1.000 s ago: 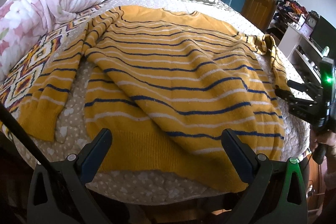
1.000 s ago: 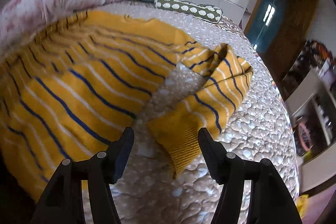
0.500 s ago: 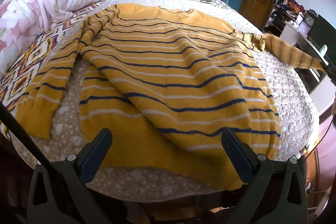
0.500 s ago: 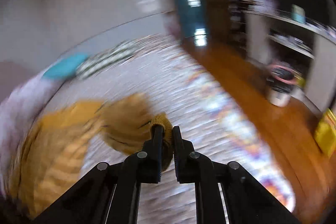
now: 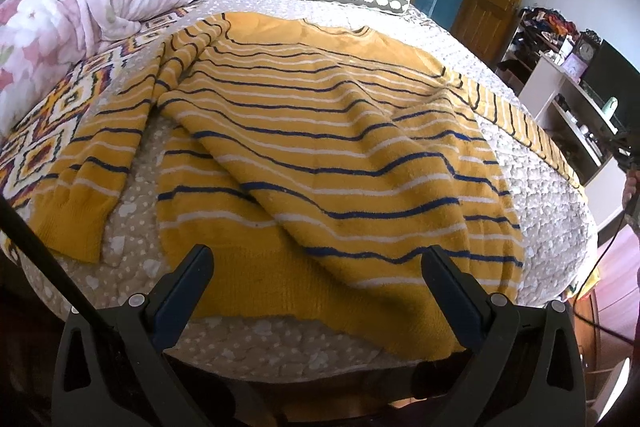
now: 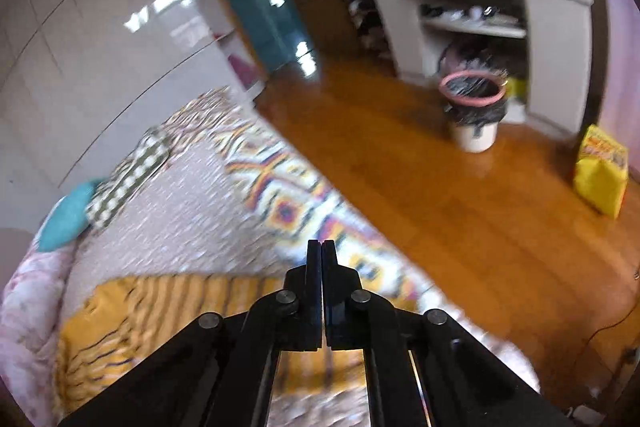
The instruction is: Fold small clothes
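Since a second ago, my right claw [image 6: 321, 247] has closed and is pulling the sweater's [image 5: 320, 155] right sleeve [image 5: 520, 125] out straight over the bed [image 5: 540, 195] edge; I cannot tell what it is pinching. My left claw [image 5: 316, 267] is hovering open at the hem. A wooden floor [image 6: 440, 187] and bin [image 6: 474, 107] are lying beyond.

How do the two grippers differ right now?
The left gripper is open; the right gripper is shut, with no cloth visible between its fingers. The left faces the sweater hem on the bed; the right points past the bed edge toward the floor. Both are black.
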The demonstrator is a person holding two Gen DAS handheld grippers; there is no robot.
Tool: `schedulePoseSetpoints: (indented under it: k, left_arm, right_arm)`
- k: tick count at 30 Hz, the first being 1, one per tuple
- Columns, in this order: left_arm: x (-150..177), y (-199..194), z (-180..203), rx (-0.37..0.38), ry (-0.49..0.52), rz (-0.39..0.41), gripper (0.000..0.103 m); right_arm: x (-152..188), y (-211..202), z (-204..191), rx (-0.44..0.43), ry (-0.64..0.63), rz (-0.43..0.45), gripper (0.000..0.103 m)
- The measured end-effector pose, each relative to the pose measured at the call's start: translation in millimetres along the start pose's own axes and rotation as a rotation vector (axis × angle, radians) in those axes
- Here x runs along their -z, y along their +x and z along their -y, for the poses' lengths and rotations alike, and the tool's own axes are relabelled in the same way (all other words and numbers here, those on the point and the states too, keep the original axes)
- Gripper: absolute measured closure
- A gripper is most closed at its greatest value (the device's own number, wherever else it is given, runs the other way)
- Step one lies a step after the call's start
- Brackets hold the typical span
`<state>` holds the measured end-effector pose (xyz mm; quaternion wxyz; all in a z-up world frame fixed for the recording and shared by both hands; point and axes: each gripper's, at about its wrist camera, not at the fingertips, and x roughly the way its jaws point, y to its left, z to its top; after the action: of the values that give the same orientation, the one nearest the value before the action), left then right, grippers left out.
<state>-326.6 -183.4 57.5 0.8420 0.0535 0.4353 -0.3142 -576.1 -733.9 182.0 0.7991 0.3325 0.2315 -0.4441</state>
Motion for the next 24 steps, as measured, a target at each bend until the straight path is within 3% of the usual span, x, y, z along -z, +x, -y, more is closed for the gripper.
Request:
schedulePoseSetpoints:
  k: [2,3,4,6,11,18,21,24]
  left_arm:
    - [1,-4,-3,0.006,-0.005,0.008,0.000]
    - [1,-5,-5,0.009,-0.008,0.010,0.000]
    - [2,-5,-6,0.012,-0.012,0.008,0.000]
    - [3,-2,-8,0.017,-0.020,-0.004,0.000]
    - [5,5,-5,0.015,-0.021,-0.030,0.000]
    - [2,3,-1,0.022,-0.007,-0.024,0.000]
    - [0,-7,-7,0.037,-0.015,-0.020,0.000]
    - [-1,-22,-19,0.041,-0.034,0.002,0.000]
  right_arm:
    - [14,-2,1,-0.069,0.047,-0.028,0.100]
    - [26,-4,3,-0.096,0.073,-0.042,0.090]
    - [38,-4,7,-0.122,0.104,-0.065,0.074]
    - [67,-2,16,-0.169,0.164,-0.117,0.059]
    - [118,13,40,-0.172,0.268,-0.202,0.059]
    - [107,42,48,-0.104,0.327,-0.145,0.059]
    - [93,54,40,-0.032,0.283,-0.151,0.097]
    - [75,46,14,-0.007,0.218,-0.117,0.097]
